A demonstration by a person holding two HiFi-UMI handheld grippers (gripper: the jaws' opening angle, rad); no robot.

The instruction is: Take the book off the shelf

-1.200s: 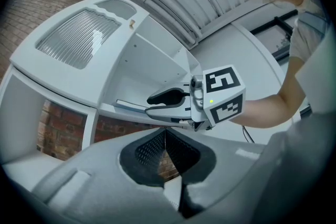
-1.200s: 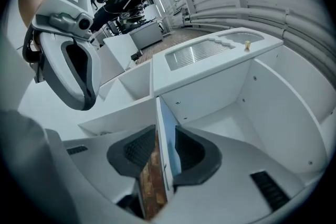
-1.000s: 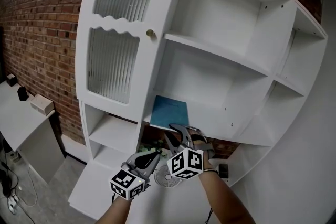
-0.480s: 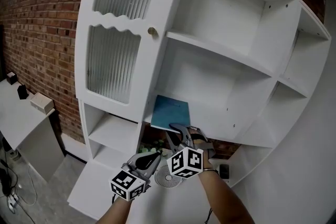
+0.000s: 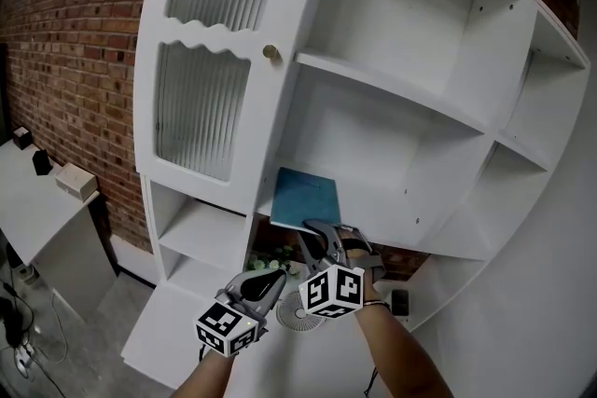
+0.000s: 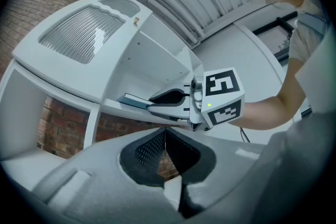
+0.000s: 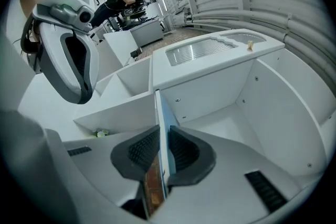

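Note:
A thin teal book (image 5: pixel 306 198) lies flat on the middle shelf (image 5: pixel 382 212) of a white cabinet, its near edge over the shelf's front. My right gripper (image 5: pixel 318 227) reaches to that edge. Its jaws have just been closing, and in the right gripper view the book (image 7: pixel 162 113) stands between the pads of the right gripper (image 7: pixel 161 150), which press on both its sides. My left gripper (image 5: pixel 277 276) hangs lower and to the left, shut with nothing in it. In the left gripper view, the left gripper (image 6: pixel 165 136) has its pads together, below the right gripper (image 6: pixel 169 100) and the book (image 6: pixel 133 100).
The cabinet has a ribbed glass door (image 5: pixel 199 107) with a brass knob (image 5: pixel 271 53) left of the open shelves. A small round fan (image 5: pixel 297 313) sits below the book's shelf. A brick wall (image 5: pixel 65 33) and a low white table (image 5: pixel 33 205) are at the left.
The right gripper's jaws have narrowed onto the book's near edge. Both hands stay where they were, and the book has not moved.

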